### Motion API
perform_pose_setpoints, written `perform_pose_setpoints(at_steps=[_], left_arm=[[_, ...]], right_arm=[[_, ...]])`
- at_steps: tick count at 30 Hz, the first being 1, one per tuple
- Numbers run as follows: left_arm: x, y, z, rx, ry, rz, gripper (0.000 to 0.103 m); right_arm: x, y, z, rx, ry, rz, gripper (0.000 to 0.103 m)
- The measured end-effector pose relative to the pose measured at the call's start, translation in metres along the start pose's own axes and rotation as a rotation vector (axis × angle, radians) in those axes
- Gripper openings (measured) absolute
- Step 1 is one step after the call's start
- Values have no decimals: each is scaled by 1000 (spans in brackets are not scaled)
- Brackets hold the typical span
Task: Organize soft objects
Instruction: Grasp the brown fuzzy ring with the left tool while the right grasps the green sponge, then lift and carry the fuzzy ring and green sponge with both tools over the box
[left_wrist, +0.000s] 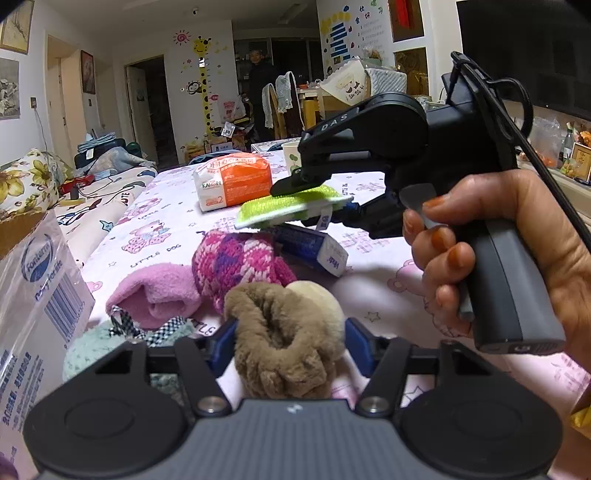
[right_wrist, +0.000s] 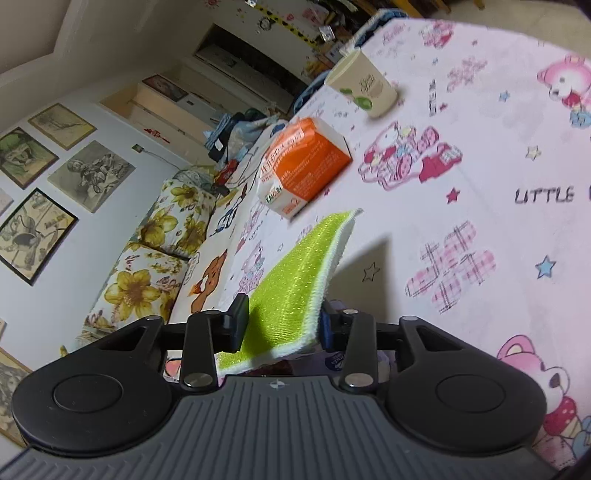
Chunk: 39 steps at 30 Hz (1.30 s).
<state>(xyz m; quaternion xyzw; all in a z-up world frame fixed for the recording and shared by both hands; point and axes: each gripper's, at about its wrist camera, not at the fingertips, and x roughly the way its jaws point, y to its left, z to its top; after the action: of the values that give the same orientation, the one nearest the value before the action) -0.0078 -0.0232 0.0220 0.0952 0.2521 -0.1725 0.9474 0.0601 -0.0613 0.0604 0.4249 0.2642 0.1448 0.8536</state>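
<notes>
In the left wrist view, the left tongs (left_wrist: 290, 347) were closed on a brown, fluffy plush scrunchie (left_wrist: 284, 339), their blue pads pressing its sides just above the pink cartoon-printed counter (left_wrist: 384, 295), near its front left corner. My judgement: so springy a thing should be squeezed across its middle and lifted straight up, or it may roll out of the pads. Touching it behind lay a cream plush ball (left_wrist: 314, 295), a pink-and-purple knitted piece (left_wrist: 236, 262) and a pale pink fleece roll (left_wrist: 155, 295); a mint fuzzy item (left_wrist: 88, 350) with checked ribbon lay at the left. Further in, the right tongs (left_wrist: 314, 199), held by a person's hand (left_wrist: 498, 258), gripped a flat lime-green scouring pad with a white backing (left_wrist: 288, 208), raised clear over a blue-and-white small packet (left_wrist: 314, 251). An orange-and-white soft tissue pack (left_wrist: 232, 181) sat towards the far edge.

In the right wrist view, the right tongs (right_wrist: 280, 325) pinched that scouring pad (right_wrist: 303, 273) by its near end, the glittery, coarse-fibred face up and its free end drooping slightly, casting a shadow on the counter (right_wrist: 480, 184). I judge the thin pad wants a firm grip well in from its edge and a level carry. Beyond stood the tissue pack (right_wrist: 306, 166) and a cream paper cup with green leaves (right_wrist: 362, 85) near the far edge.
</notes>
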Motion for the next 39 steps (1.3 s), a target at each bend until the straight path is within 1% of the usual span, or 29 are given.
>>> perform_pose_setpoints(at_steps=[4,9,18,24,28,32,39], left_arm=[[-3,3,1,-11,-1,-8,46],[-7,7,1,-28,-4,-10,41],[-19,19,6,-67,-48,-15,40],[-25,30,8,-90,-68,-14,40],[-30,37,7,-110,-79,-21,40],[-36,41,7,-130,-90,-42,40],[-47,42,6,-150,-97,-73,40]], right_arm=[[-5,8,-1,-64,-33,-22,38],[-12,16,-2,-141,-65,-51,36],[-29,18,-4,-240,-104,-101,33],[-41,19,-3,-306,-134,-149,31],[-48,23,-10,-391,-127,-182,31],[-55,26,-20,-498,-98,-229,31],[-69,44,-55,-740,-29,-306,31]])
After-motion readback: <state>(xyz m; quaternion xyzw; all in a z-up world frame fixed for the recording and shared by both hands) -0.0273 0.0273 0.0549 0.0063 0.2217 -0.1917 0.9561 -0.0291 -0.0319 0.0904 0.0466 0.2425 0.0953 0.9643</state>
